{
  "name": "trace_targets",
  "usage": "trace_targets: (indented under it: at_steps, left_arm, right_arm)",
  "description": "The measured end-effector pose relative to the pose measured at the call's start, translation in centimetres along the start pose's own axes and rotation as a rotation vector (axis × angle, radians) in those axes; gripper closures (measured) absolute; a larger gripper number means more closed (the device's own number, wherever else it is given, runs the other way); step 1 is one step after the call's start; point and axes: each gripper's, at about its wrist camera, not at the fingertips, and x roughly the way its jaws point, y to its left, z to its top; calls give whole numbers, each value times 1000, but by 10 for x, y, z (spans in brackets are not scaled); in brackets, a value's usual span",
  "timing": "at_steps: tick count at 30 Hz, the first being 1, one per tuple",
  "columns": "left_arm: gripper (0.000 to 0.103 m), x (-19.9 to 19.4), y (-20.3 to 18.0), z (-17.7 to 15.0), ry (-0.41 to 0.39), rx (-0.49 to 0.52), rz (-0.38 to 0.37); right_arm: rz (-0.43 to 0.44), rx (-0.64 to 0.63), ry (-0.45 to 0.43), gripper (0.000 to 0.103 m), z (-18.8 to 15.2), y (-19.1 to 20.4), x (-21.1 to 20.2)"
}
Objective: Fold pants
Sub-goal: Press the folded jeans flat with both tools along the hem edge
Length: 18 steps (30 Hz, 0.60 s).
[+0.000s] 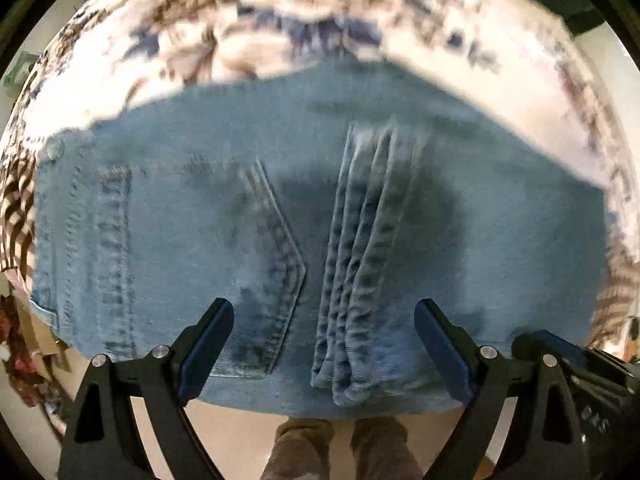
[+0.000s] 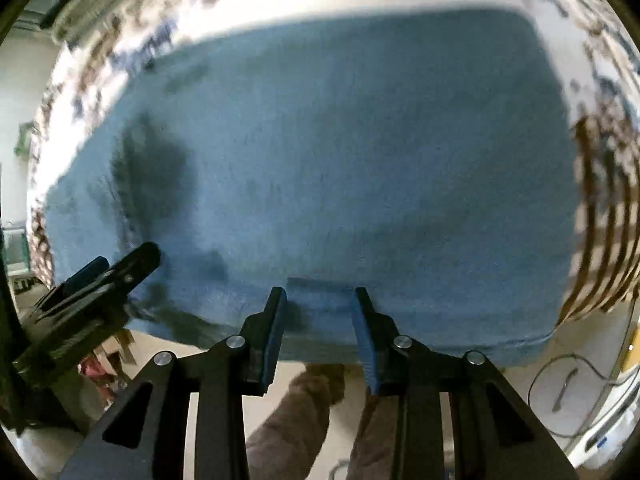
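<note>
Jeans point(image 1: 168, 216) of light blue denim lie folded into a wide block on a tabletop covered by a patterned cloth point(image 1: 280, 12) printed in white, brown and blue. The block reaches to the near edge of the tabletop, where its lower border overhangs slightly above the floor. In the left wrist view a back pocket point(image 1: 276, 248) with double stitching points toward a stack of hems point(image 1: 360, 260), several layers of leg ends lying side by side across the denim. A metal button point(image 1: 54, 147) sits at the far left corner of the block.

The left claw point(image 1: 324, 340) stands with its fingers wide apart over the near edge of the jeans, the pocket tip and the hems between them; the pads touch no cloth that can be seen. The right claw point(image 2: 320, 336) has its fingers partway together over the near edge of a plain stretch of denim, and a small ridge of fabric point(image 2: 320, 292) lies in the gap between the tips; whether the blue pads point(image 2: 276, 332) press on it cannot be told. The left claw also shows at the left of the right wrist view, above the jeans' edge. A person's trouser legs point(image 2: 296, 420) stand on the floor below
</note>
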Motion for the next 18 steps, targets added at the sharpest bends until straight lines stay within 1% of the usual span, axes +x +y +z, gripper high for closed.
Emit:
trace_targets:
  at_steps: [1,2,3,5,9,10,12,15,16,18]
  left_arm:
    - [10,9,0,-2,24,-1,19]
    - [10,14,6,-5,42,-14,11]
    - [10,14,11,-9,33,-31,-1]
    - [10,10,16,-14,18,-32,-8]
    - [9,10,16,-17,10,-35,-2]
    - [9,10,14,-21,13,-37,0]
    - [9,11,10,-19,14,-42,-5]
    - [9,12,10,-19,9,-36,-10]
    - [9,6,13,-32,7,-31,-9]
    - [9,8,14,-34,9,-28,-9]
  right_arm:
    - [-13,-16,0,67,-3,2,0]
    - [-23,-30,2,67,-4,3,0]
    - [-27,-35,7,67,-5,4,0]
    - [-28,-32,19,67,-6,2,1]
    - [-78,-54,39,67,-3,10,4]
    - [-76,-48,37,67,-3,11,2]
    - [-24,-55,12,67,1,24,-3]
    - [-62,-113,26,67,-3,36,4]
    - [-70,-125,26,67,-6,35,8]
    - [-80,-128,22,68,-10,25,7]
